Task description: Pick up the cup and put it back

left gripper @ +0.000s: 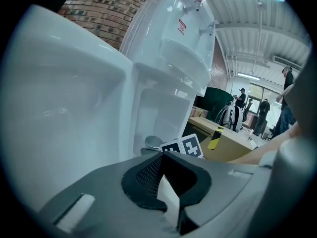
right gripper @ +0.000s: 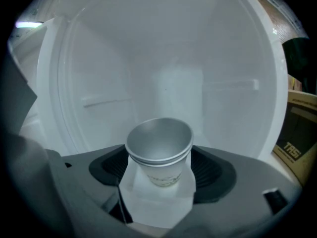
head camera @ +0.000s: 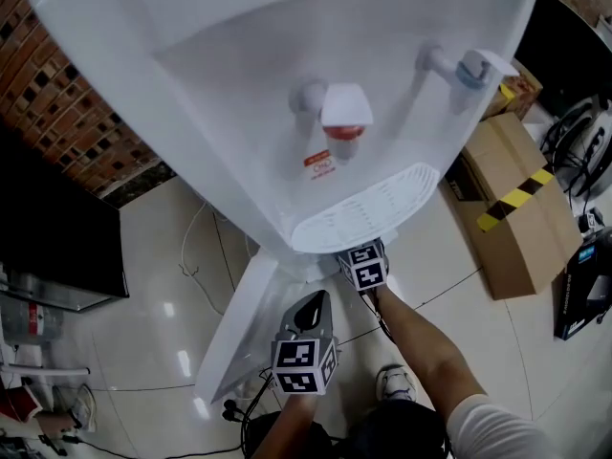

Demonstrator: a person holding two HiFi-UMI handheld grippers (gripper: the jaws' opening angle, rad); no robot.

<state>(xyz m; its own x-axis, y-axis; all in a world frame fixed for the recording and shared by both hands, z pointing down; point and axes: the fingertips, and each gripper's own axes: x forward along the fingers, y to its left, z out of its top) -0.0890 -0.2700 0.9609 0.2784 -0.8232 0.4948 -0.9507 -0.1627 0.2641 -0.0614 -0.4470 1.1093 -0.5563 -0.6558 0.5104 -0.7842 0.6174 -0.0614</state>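
Observation:
A stack of paper cups stands upright inside the white lower cabinet of the water dispenser. My right gripper is open, with the cups between its white pads and the pads not pressing on them. In the head view only its marker cube shows, below the drip tray; its jaws are hidden inside the cabinet. My left gripper hangs shut and empty in front of the cabinet, to the left of the right arm. In the left gripper view the cup rim and the right marker cube show.
The cabinet door stands open to the left. A red tap and a blue tap stick out above the tray. A cardboard box with striped tape lies at the right, cables run over the floor, and people stand far off.

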